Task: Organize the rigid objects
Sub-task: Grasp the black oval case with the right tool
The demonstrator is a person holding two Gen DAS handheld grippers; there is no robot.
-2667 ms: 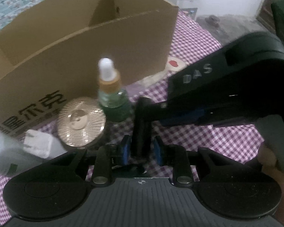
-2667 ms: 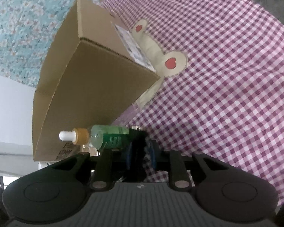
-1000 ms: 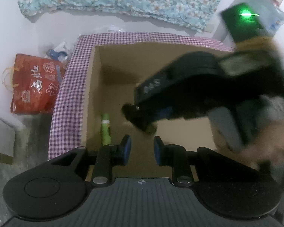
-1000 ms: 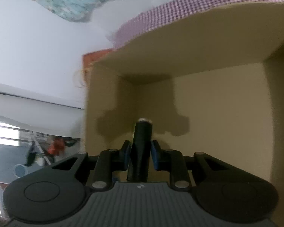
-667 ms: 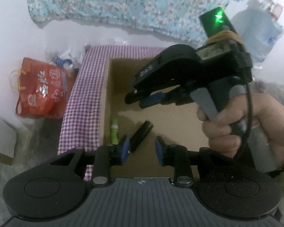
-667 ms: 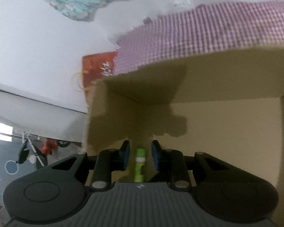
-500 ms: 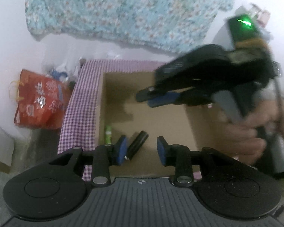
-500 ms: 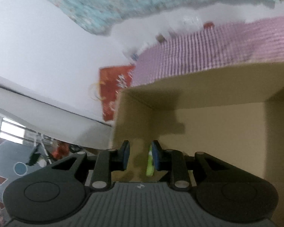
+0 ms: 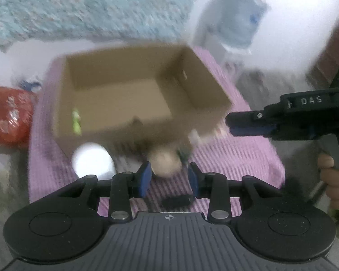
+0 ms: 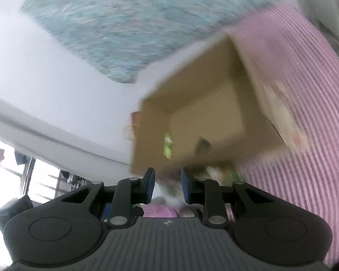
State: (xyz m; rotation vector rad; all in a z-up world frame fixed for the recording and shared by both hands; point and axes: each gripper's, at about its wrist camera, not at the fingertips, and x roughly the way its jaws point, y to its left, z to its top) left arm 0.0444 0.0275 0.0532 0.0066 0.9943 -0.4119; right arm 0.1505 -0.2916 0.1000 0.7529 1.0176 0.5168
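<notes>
Both views are motion-blurred. An open cardboard box (image 9: 192, 85) stands on the purple checked cloth; it also shows in the right wrist view (image 10: 255, 94). A green tube (image 9: 76, 124) lies inside at its left, and a dark tube (image 10: 202, 145) lies beside it. In front of the box are a white bottle (image 9: 92, 161), a round gold lid (image 9: 166, 163) and a dropper bottle, all blurred. My left gripper (image 9: 169, 178) is open and empty above the gold lid. My right gripper (image 10: 167, 185) is open and empty; it shows at the right of the left view (image 9: 255, 124).
A small dark object (image 9: 176, 202) lies on the cloth (image 9: 237, 162) just under my left gripper. A red bag (image 9: 9, 117) sits on the floor to the left. A floral cloth (image 9: 79, 6) hangs on the wall behind.
My right gripper let the dark tube go into the box and drew back to the right. Both grippers pulled back from over the box to its front side.
</notes>
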